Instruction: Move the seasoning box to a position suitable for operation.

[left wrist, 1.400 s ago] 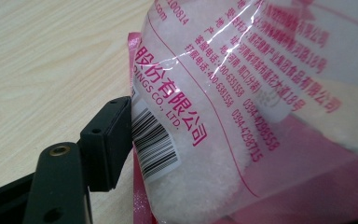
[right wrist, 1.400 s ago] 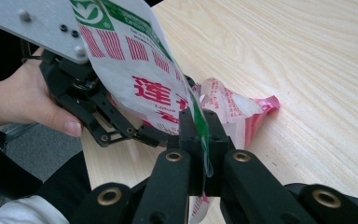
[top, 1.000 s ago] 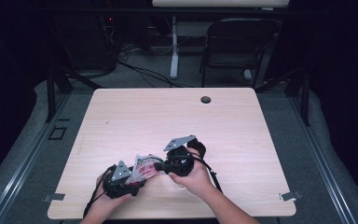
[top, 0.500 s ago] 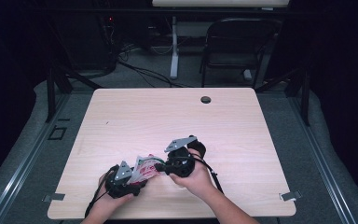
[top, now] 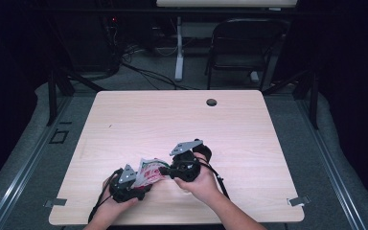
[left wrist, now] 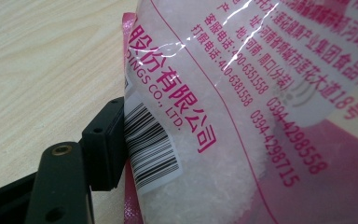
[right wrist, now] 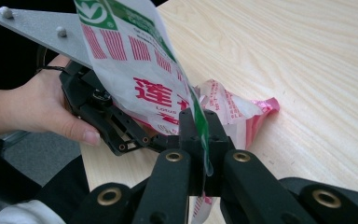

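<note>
A plastic bag [top: 148, 174] of white granules, printed in red and pink with a green logo, is held just above the wooden table [top: 182, 120] near its front edge. My left gripper [top: 140, 182] holds the bag's left end. In the left gripper view one black finger [left wrist: 103, 142] presses on the bag [left wrist: 223, 112] beside its barcode, and the bag hides the other finger. My right gripper [right wrist: 199, 127] is shut on the thin edge of the bag [right wrist: 144, 79], which rises towards the left gripper [right wrist: 114, 122]. From above, the right gripper [top: 166, 171] grips the bag's right end.
A round cable hole [top: 211, 102] sits near the table's far edge. A dark folding chair [top: 242, 48] and floor cables [top: 143, 72] lie beyond the table. Metal brackets [top: 298, 201] mark the front corners. Both forearms enter from the bottom.
</note>
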Motion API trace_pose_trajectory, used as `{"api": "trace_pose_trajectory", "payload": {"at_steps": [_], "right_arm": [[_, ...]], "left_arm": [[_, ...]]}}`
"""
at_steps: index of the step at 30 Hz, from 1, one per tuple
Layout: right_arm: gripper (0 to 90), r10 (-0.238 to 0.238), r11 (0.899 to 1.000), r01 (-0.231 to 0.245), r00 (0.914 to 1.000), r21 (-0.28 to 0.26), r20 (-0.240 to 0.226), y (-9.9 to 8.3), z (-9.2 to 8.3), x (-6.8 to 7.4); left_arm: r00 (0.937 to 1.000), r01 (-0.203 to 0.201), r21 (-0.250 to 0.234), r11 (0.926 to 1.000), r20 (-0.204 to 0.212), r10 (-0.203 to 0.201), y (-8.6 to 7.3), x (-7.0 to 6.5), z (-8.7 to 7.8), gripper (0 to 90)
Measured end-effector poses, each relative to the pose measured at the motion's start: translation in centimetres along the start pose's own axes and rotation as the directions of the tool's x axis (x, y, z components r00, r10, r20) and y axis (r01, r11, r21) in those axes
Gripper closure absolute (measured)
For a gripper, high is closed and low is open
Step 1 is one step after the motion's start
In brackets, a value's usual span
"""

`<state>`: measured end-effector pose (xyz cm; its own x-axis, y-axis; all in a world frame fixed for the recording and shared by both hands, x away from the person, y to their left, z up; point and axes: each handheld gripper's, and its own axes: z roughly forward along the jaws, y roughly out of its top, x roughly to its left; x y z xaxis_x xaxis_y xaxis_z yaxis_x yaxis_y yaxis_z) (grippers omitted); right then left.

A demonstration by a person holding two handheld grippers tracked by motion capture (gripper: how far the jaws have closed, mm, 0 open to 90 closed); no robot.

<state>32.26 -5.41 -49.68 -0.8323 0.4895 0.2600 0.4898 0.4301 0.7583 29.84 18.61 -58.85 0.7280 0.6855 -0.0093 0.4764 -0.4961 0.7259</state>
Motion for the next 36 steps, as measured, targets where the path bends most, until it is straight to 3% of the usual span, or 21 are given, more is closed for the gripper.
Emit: {"api": "trace_pose_trajectory", "payload": {"at_steps": [18, 26, 36], "right_arm": [[90.0, -0.014, 0.999, 0.014, 0.9999, -0.05, 0.0, 0.48, 0.0, 0.64], [90.0, -0.01, 0.998, 0.01, 0.9999, -0.055, 0.0, 0.49, -0.21, 0.58], [90.0, -0.009, 0.999, 0.008, 0.9999, -0.05, -0.009, 0.39, -0.32, 0.34]], "left_arm": [[0.9999, -0.004, -0.003, 1.0, 0.009, 0.004, 0.0, 0.0, -0.02, 34.7], [0.9998, -0.011, -0.008, 0.9999, 0.018, 0.011, -0.03, 0.03, -0.09, 41.3], [0.999, -0.045, -0.006, 0.999, -0.007, 0.045, 0.14, -0.46, -0.27, 53.4]]}}
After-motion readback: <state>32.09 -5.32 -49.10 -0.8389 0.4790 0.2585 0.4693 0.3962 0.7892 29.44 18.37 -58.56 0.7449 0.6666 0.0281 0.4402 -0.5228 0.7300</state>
